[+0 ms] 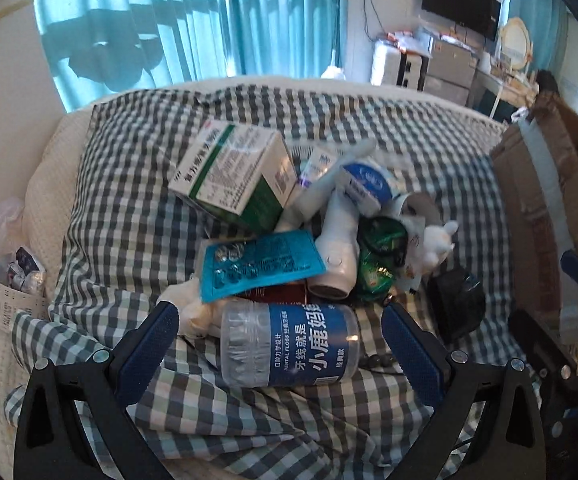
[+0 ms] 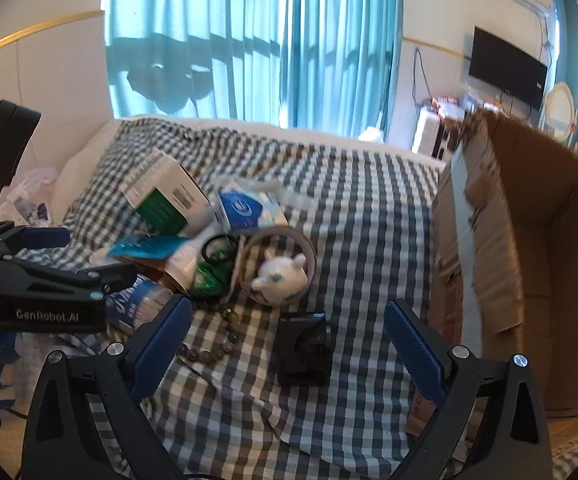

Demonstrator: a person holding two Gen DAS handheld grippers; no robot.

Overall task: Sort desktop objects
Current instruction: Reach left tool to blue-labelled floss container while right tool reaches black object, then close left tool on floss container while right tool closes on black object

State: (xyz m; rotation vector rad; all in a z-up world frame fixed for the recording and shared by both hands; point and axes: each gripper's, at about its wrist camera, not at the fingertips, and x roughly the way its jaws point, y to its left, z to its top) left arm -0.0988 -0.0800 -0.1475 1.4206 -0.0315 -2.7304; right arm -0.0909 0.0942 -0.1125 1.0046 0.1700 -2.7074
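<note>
I see the checked cloth spread across the bed, and everything I have to sort lies on it. At its right edge stands the open cardboard box, its flaps up, apart from the heap.

The heap sits in the middle of the cloth. At the back is the green-and-white carton, tilted on one edge. Against its right side leans the white handheld device, with the blue-and-white packet on top of it. In front of the carton lies the teal blister sheet, and just in front of that the clear dental floss jar with a blue label rests on its side.

My left gripper points down at the jar with its jaws spread wide; the jar lies between the blue pads, and I see a gap on each side, so nothing is pinched.

My right gripper is also spread wide and holds nothing. Between its fingers, flat on the cloth, is the small black case. Beyond that, a white plush toy sits inside a tape roll, and a string of beads lies near the left pad.
</note>
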